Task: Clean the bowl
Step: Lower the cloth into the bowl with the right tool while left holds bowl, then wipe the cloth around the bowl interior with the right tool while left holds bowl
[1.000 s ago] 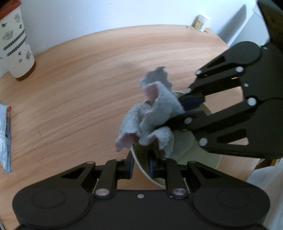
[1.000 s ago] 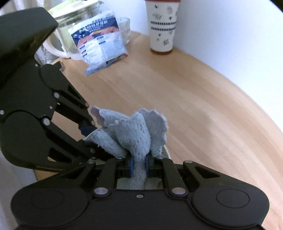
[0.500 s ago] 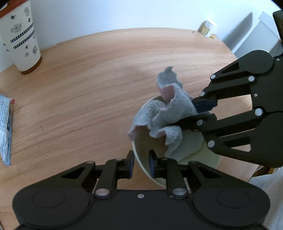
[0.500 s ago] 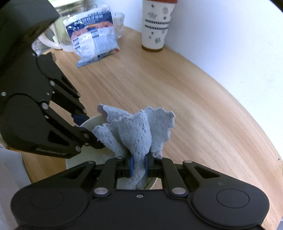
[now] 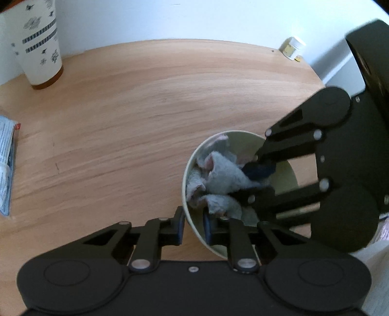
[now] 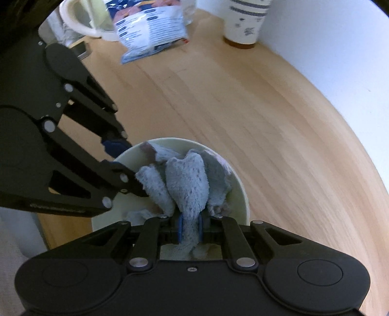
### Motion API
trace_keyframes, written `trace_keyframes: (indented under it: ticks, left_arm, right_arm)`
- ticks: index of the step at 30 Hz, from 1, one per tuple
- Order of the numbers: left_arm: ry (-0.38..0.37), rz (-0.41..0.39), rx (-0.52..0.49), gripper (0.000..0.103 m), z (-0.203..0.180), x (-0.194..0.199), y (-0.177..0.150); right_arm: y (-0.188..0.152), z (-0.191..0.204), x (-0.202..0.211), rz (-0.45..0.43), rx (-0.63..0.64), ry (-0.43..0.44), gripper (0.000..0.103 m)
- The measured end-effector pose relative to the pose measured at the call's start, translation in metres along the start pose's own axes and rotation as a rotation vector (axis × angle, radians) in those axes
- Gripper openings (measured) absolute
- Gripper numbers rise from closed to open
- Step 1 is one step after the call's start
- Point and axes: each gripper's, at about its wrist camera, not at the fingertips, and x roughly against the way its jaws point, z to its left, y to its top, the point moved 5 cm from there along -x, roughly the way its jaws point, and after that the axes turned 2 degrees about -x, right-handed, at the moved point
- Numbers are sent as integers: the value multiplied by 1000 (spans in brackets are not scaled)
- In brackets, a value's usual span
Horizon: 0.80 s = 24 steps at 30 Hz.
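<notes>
Bowl sits low centre-right in my left view, its near rim between my closing left gripper's pads. My right gripper is clamped on the grey cloth bunched inside it. Farther up the wooden table I see a patterned cup upper left, a blue packet, a mug, then white wall.
</notes>
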Motion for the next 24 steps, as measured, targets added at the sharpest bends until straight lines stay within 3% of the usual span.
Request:
trace_keyframes:
  ticks: [5,12,21,24]
  left_arm:
    - [-14,6,56,10,47,-22,16]
    - [22,18,37,9,109,-48,46]
    - [31,12,38,11,182,-98,84]
    - [33,7,46,14,185,-126,93]
  right_arm:
    - [2,8,-1,13,38,53,14]
    - [0,7,27,20,30,146,15]
    - [-12,14,48,88,211,53,15]
    - [-15,19,49,101,258,18,15]
